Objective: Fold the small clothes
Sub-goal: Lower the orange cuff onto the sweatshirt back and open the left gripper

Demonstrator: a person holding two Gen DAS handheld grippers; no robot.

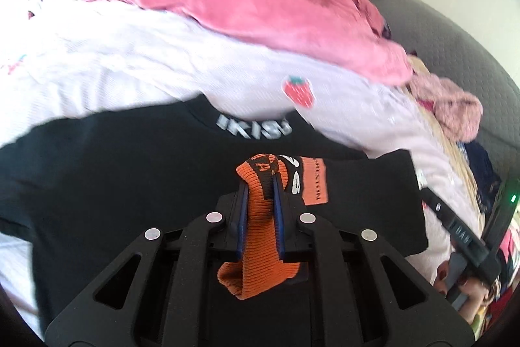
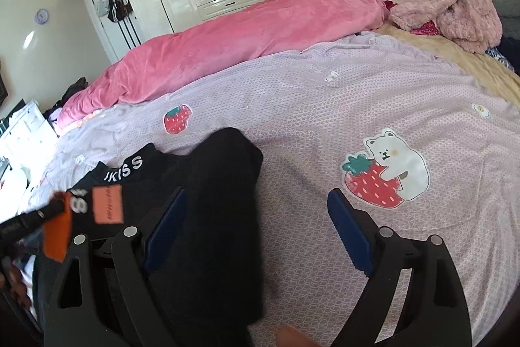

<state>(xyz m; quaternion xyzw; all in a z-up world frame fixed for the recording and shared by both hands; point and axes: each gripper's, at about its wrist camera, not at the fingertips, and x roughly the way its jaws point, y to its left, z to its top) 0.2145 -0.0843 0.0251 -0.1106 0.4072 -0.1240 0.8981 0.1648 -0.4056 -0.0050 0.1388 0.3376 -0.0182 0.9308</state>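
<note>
- The black sweatshirt [image 1: 130, 184] lies spread on the lilac bedspread [image 1: 113, 70] at the near edge of the bed, its lettered collar [image 1: 255, 127] pointing toward the pink duvet [image 1: 227, 5].
- It looks like a light, limp knit that would sag and slide when lifted by one point. The ribbed cuffs and hem seem the firmest places to pinch; I judge a hold at a cuff or shoulder seam would keep a fold straight.
- The left gripper [image 1: 261, 181] hovers over the shirt's chest, its blue pads [image 1: 242, 217] drawn close together and clamped on the orange ribbed cuff [image 1: 256, 243], which bunches above and droops below them.
- The orange label patch [image 1: 313, 182] sits just right of that grip.
- The right gripper [image 2: 256, 210] has its jaws wide apart. The black sleeve [image 2: 224, 200] lies between them, against the left pad [image 2: 165, 226], but nothing is pinched.
- Its right pad [image 2: 349, 230] hangs over bare bedspread, near the bear-and-strawberry print [image 2: 386, 171].
</note>
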